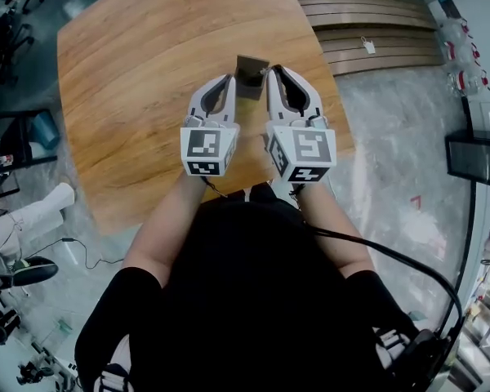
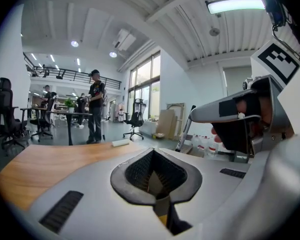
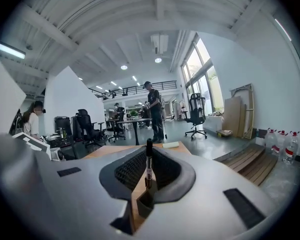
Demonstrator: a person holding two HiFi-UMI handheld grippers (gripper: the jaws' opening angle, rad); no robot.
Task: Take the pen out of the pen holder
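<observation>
The right tongs (image 3: 149,154) were seen closed on the pen (image 3: 148,166), whose lower end sat in the pen holder (image 1: 251,75) on the bench (image 1: 139,80). The left tongs (image 2: 153,153) were held together, empty, just beside. Lifting out was judged not yet done.

Bright ceiling lights (image 2: 235,5), daylight from windows (image 3: 202,66), fisheye-warped edges
</observation>
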